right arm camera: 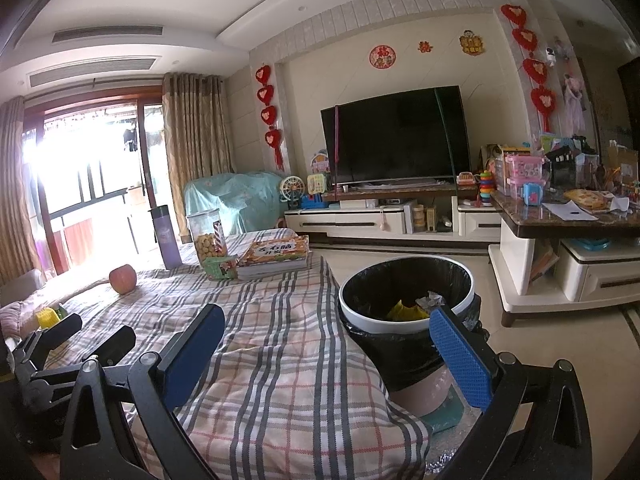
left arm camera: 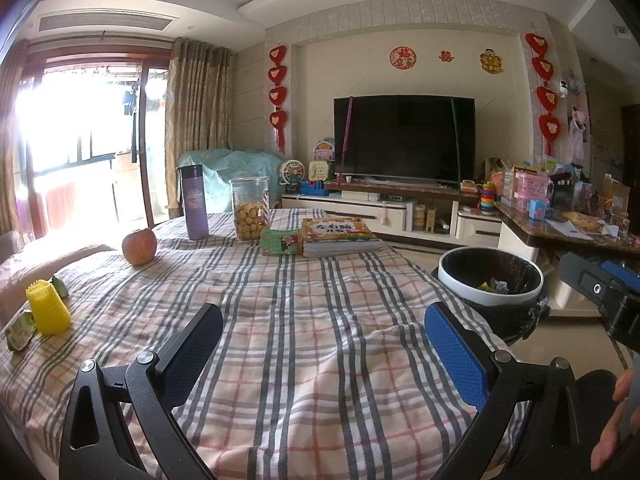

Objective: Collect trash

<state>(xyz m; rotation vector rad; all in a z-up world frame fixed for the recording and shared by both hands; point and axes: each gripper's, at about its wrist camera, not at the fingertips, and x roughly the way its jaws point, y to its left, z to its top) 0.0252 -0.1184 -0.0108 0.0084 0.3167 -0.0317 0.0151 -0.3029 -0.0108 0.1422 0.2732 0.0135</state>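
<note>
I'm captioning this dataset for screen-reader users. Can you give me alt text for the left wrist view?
The open left gripper hovers empty over a plaid-covered table, with a black-lined trash bin beside the table's right edge. At far left lie a yellow foam fruit net and small green wrappers; farther back sit an apple, a purple bottle, a cookie jar and books.

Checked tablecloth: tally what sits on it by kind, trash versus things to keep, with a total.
Trash, 3: yellow foam fruit net, green wrapper behind it, small packet at the table edge.
Fruit, 1: apple.
Drink bottles, 1: purple bottle.
Food jars, 1: biscuit jar.
Small boxes, 1: green box.
Book stacks, 1: books.
Total: 8.
</note>
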